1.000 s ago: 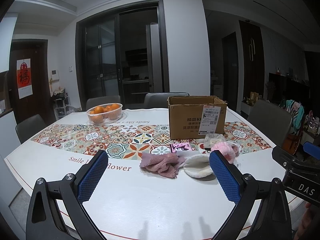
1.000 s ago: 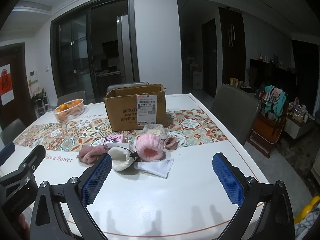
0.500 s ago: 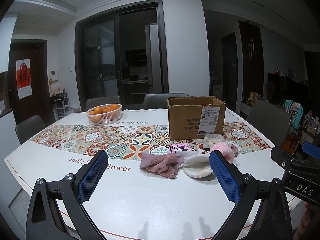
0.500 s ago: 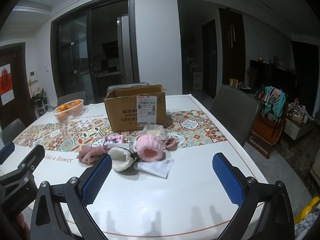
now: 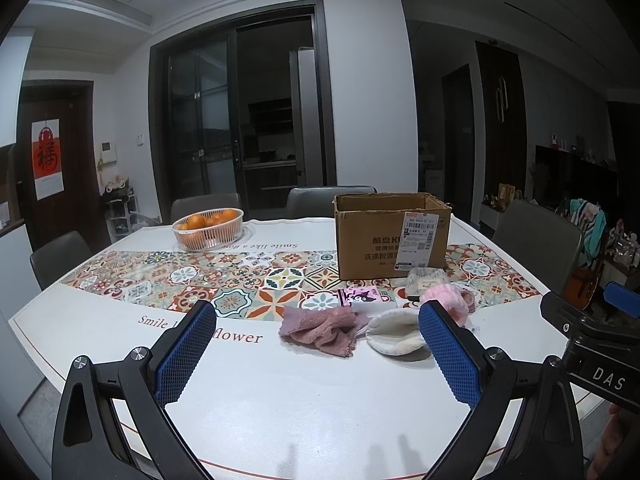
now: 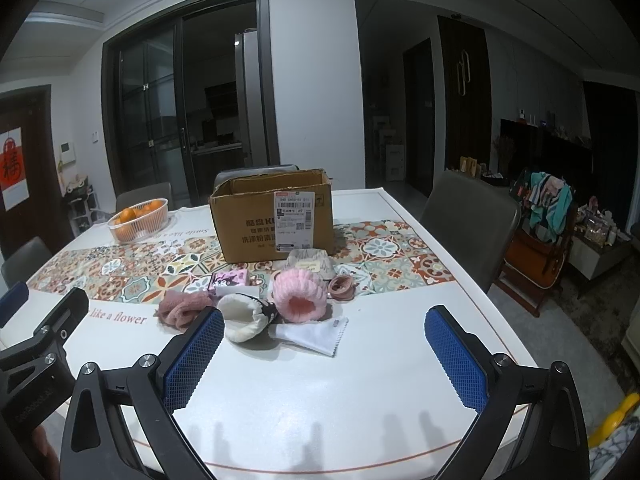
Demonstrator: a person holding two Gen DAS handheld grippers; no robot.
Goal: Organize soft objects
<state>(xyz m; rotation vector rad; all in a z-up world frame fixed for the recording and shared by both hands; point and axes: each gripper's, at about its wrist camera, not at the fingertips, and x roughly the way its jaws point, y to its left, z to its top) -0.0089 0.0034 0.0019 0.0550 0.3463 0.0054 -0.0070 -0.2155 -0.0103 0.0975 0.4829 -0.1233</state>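
Observation:
Soft items lie in a cluster on the table in front of an open cardboard box point(image 5: 392, 234) point(image 6: 276, 216). There is a mauve knit cloth point(image 5: 320, 326) point(image 6: 182, 308), a cream fleece piece point(image 5: 394, 334) point(image 6: 242, 318), a pink fluffy piece point(image 5: 450, 300) point(image 6: 300, 294), a white cloth point(image 6: 316, 334), a beige pouch point(image 6: 310, 262), a pink hair tie point(image 6: 341, 287) and a small pink packet point(image 5: 360, 295) point(image 6: 232, 280). My left gripper point(image 5: 316, 354) is open and empty, hovering short of the mauve cloth. My right gripper point(image 6: 326, 358) is open and empty, short of the white cloth.
A white basket of oranges point(image 5: 208, 228) point(image 6: 138, 220) stands at the back left on the patterned runner point(image 5: 160, 276). Grey chairs point(image 6: 468, 216) surround the white table point(image 5: 304, 412). A cluttered rack point(image 6: 548, 216) stands to the right.

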